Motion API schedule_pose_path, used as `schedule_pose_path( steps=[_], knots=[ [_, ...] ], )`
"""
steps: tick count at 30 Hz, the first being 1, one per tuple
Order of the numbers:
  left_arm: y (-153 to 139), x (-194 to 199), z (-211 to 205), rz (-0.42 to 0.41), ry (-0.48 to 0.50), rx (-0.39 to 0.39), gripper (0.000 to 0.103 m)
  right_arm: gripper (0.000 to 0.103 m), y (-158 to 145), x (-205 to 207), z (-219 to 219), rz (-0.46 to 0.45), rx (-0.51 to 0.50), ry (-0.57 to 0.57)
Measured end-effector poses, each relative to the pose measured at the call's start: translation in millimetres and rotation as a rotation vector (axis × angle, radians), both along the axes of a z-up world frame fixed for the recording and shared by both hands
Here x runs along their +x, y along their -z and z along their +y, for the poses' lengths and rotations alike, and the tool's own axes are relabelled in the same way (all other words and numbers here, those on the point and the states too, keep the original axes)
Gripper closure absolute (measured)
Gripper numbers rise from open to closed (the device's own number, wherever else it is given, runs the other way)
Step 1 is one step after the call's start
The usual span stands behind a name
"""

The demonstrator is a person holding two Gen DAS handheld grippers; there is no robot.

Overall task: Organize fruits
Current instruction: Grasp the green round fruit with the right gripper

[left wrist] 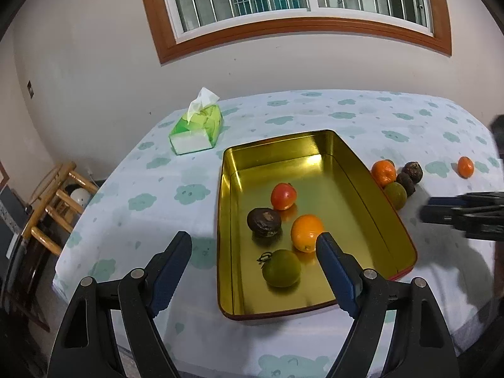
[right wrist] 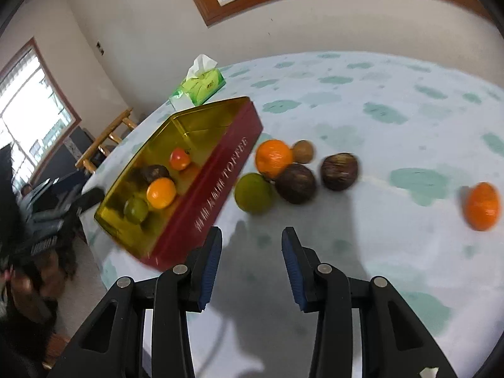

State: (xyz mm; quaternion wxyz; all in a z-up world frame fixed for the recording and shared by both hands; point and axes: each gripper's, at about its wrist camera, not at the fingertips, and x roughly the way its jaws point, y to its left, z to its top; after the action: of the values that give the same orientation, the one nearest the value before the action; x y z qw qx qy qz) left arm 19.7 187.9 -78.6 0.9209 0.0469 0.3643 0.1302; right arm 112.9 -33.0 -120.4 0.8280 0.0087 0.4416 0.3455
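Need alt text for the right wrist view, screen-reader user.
The open right claw hovers empty above a cloud-print tablecloth, facing six loose fruits: two oranges, a green citrus, two dark brown fruits and a small brown one. To the left, a red gold-lined rectangular tin holds four more fruits; a green tissue box sits behind.

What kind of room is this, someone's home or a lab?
Most likely a home dining room: a table under a cloud-print cloth, a green tissue box, a wooden chair beside it, and a wood-framed barred window.
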Motion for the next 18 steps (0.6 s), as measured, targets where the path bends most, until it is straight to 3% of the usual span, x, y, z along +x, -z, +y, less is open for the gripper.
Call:
schedule_pose_path(
  steps=[5, 12, 13, 18],
  knots=[
    [-1, -1, -2, -0.004, 0.0, 0.01, 0.021, 0.065, 12, 13, 23, 0.048, 0.016, 0.043],
    [0, -1, -7, 0.011, 0.02, 0.01, 0.021, 0.067, 20, 32, 42, -0.002, -0.045, 0.076],
    [1, 0, -8, 0.015, 0.024, 0.01, 0.021, 0.072, 20, 31, 42, -0.019, -0.042, 0.078],
    [-5, 4, -24, 0.031, 0.097, 0.011, 0.021, 0.073, 6, 19, 20, -0.015, 0.006, 0.05]
  ],
)
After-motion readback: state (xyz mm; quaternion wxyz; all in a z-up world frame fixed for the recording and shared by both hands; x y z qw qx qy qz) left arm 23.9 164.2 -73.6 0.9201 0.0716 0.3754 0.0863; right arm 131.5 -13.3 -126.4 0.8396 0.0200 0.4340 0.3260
